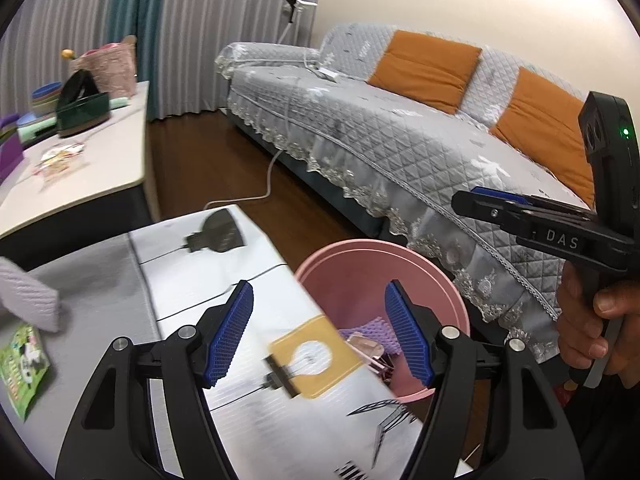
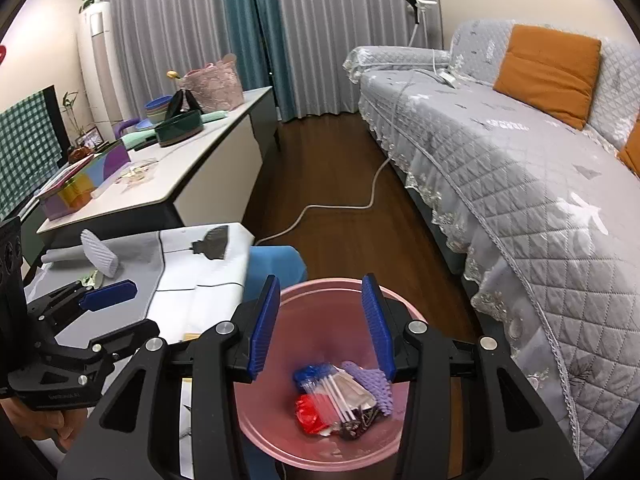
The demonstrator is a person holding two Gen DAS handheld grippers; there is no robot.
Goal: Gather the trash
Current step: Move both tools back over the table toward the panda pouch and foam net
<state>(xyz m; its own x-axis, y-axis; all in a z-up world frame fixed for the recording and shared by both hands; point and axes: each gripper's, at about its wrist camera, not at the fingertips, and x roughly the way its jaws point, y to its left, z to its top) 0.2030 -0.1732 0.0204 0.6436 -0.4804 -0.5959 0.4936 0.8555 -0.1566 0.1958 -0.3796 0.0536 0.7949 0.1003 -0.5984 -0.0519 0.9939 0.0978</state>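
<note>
A pink trash bin point(image 2: 320, 440) stands on the floor beside a low white-covered table point(image 1: 224, 280). It holds several pieces: cotton swabs point(image 2: 340, 396), a red wrapper point(image 2: 310, 410) and purple foam netting point(image 2: 376, 388). My right gripper point(image 2: 322, 326) hangs open and empty right above the bin. My left gripper point(image 1: 320, 336) is open and empty over the table edge, with the bin point(image 1: 360, 272) just beyond. A green snack wrapper point(image 1: 22, 368) and a grey ribbed piece point(image 1: 28, 300) lie on the table at the left. The right gripper point(image 1: 496, 204) also shows in the left wrist view.
A grey quilted sofa point(image 2: 520, 168) with orange cushions runs along the right. A long white side table point(image 2: 160, 176) with boxes, bowls and wrappers stands at the left. A white cable point(image 2: 340, 208) crosses the wood floor. A blue cloth point(image 2: 276, 264) sits by the bin.
</note>
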